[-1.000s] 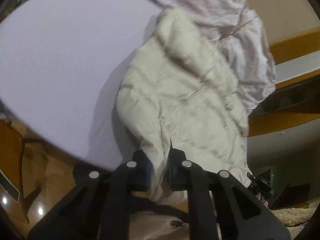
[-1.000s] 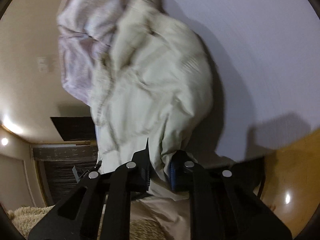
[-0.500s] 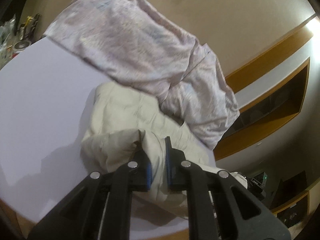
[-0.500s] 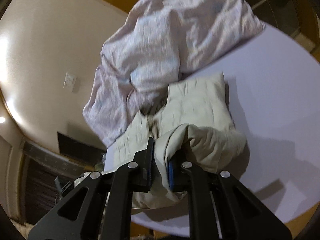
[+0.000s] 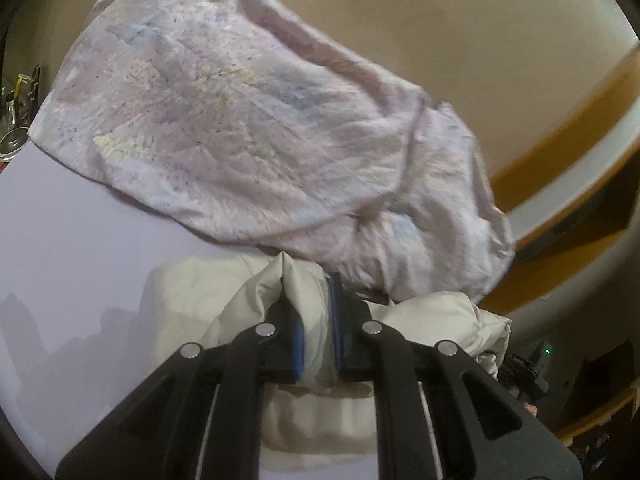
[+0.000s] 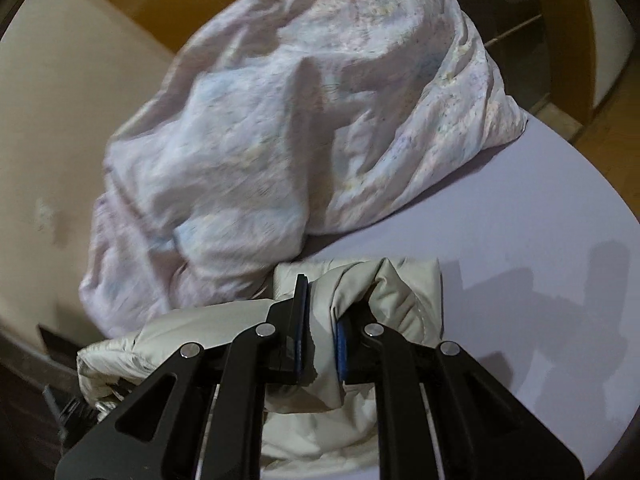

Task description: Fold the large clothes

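Note:
A cream quilted jacket [image 5: 188,300] lies bunched on a pale lilac table [image 5: 72,248]; it also shows in the right wrist view [image 6: 408,292]. My left gripper [image 5: 310,300] is shut on a fold of the jacket near the far edge of the bundle. My right gripper [image 6: 322,312] is shut on another fold of the same jacket. Both hold the cloth low over the table, the folded part doubled over the rest.
A crumpled pale pink printed cloth [image 5: 248,120] lies heaped just beyond the jacket, touching it, and shows in the right wrist view [image 6: 304,128]. Small objects [image 5: 16,136] stand at the table's far left. Wooden shelving [image 5: 560,184] is behind.
Both grippers have carried the held jacket edge forward and down over the bundle, folding it toward the pink cloth. The jacket went from hanging stretched out to lying doubled on the table.

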